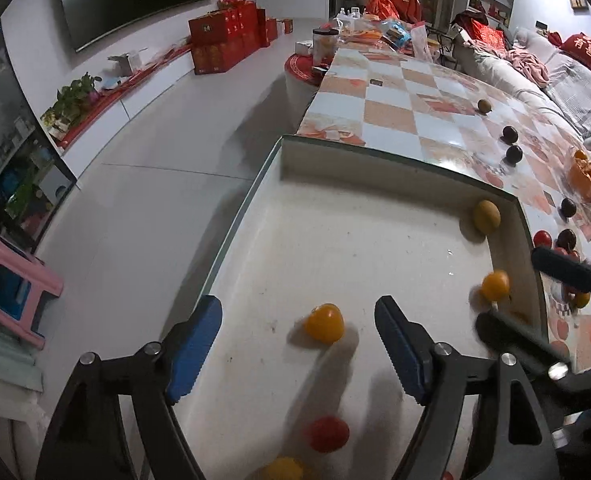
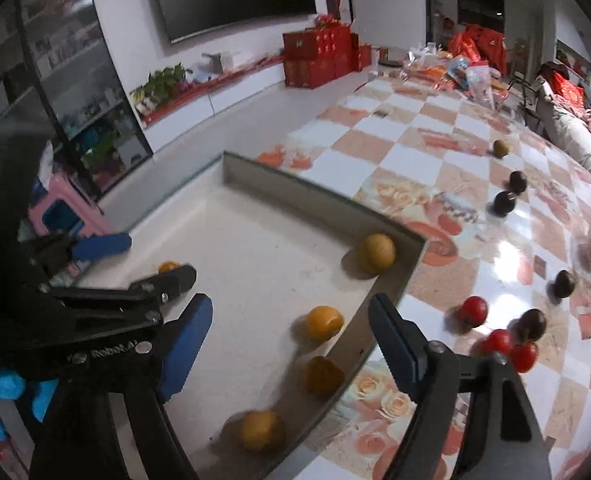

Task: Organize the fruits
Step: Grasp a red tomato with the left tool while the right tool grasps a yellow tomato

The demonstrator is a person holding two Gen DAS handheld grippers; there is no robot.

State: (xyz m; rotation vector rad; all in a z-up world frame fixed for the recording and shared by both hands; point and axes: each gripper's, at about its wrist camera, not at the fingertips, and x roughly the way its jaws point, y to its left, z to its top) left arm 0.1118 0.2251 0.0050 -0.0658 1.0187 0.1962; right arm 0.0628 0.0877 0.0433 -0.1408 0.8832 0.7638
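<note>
Checkered floral tablecloth (image 2: 395,128) is seen covering a long table in a cluttered living room, with a white sunken tray (image 1: 335,240) set at its near end. Both grippers are held over the tray. The left gripper (image 1: 297,344) has its jaws wide, with nothing between them; an orange fruit (image 1: 324,323) lies on the tray floor just ahead. The right gripper (image 2: 289,340) is likewise spread wide and empty. A brownish fruit (image 2: 376,253) rests in the tray's far corner. Red tomatoes (image 2: 473,309) and dark round fruits (image 2: 503,203) are scattered on the tablecloth outside the tray.
</note>
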